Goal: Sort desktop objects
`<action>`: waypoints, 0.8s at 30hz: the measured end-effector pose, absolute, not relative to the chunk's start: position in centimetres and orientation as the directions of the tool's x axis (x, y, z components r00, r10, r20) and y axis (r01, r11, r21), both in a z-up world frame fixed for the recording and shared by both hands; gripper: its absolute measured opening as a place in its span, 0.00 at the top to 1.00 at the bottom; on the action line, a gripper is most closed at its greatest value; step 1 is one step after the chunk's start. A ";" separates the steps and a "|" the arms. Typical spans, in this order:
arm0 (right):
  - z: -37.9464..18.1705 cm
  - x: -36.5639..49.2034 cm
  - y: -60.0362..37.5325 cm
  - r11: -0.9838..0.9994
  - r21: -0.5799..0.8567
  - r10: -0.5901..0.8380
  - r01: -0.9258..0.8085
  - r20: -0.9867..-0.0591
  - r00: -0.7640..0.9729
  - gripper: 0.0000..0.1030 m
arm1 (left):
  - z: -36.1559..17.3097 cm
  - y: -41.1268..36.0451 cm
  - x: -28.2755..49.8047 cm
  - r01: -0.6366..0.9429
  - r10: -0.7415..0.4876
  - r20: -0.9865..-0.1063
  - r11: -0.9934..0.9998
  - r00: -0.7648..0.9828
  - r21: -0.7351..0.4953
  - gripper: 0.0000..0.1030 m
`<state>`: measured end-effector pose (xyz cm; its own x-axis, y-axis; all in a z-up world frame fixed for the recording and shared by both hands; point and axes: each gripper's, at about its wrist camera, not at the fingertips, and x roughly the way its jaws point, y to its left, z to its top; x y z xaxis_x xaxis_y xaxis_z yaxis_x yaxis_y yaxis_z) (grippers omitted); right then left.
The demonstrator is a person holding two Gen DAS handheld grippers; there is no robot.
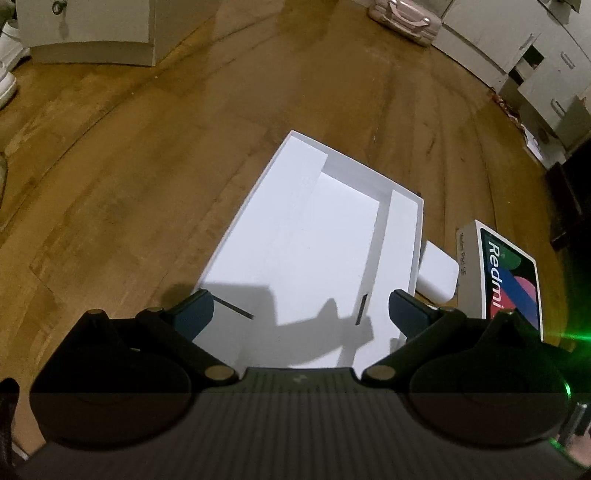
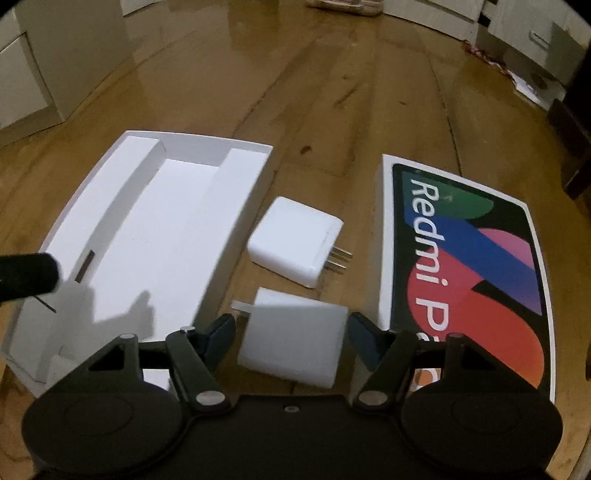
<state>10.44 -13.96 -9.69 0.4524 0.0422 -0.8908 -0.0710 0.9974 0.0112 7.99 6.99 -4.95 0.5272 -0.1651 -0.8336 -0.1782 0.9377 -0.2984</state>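
An open white box tray [image 1: 258, 221] lies on the wooden floor; it also shows in the right wrist view [image 2: 122, 206]. My left gripper [image 1: 301, 306] is open and empty over the tray's near end. Two white chargers lie between the tray and the Redmi Pad lid [image 2: 465, 266]. The far charger [image 2: 295, 245] has its prongs pointing right. The near charger [image 2: 291, 343] sits between the open fingers of my right gripper [image 2: 290, 332], with small gaps on both sides. The lid [image 1: 509, 277] and one charger [image 1: 437, 273] show in the left wrist view.
White cabinets [image 1: 92, 29] stand at the far left and drawers [image 1: 535, 66] at the far right. A pale suitcase [image 1: 404, 18] lies at the far end. A dark furniture piece [image 1: 569, 206] stands at the right edge.
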 end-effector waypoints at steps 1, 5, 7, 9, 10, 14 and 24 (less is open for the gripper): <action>-9.9 10.4 -14.3 0.998 0.027 0.050 -0.059 -0.894 0.445 0.30 | -4.9 7.2 8.0 -0.184 -0.165 -0.833 0.935 0.528 -0.303 0.00; -10.3 10.3 -15.2 0.994 0.102 0.105 -0.032 -0.877 0.469 0.33 | -5.1 7.9 8.1 -0.197 -0.167 -0.844 0.932 0.510 -0.304 0.00; -10.5 10.5 -15.3 0.993 0.115 0.111 -0.019 -0.874 0.474 0.36 | -5.1 8.0 8.2 -0.196 -0.159 -0.846 0.936 0.509 -0.294 0.00; -10.5 10.2 -15.1 0.994 0.103 0.112 -0.045 -0.866 0.488 0.36 | -5.1 8.0 8.2 -0.204 -0.146 -0.848 0.937 0.509 -0.284 0.00; -10.5 10.0 -15.1 0.993 0.103 0.115 -0.050 -0.861 0.495 0.36 | -5.1 7.9 8.3 -0.204 -0.144 -0.849 0.938 0.508 -0.281 0.00; -10.5 9.5 -15.5 0.993 0.117 0.115 -0.029 -0.854 0.506 0.37 | -4.8 7.7 8.2 -0.181 -0.155 -0.847 0.942 0.508 -0.281 0.00; -7.9 7.7 -15.9 0.962 0.266 0.177 0.065 -0.786 0.593 0.37 | -3.7 7.1 7.9 -0.137 -0.156 -0.836 0.955 0.525 -0.264 0.00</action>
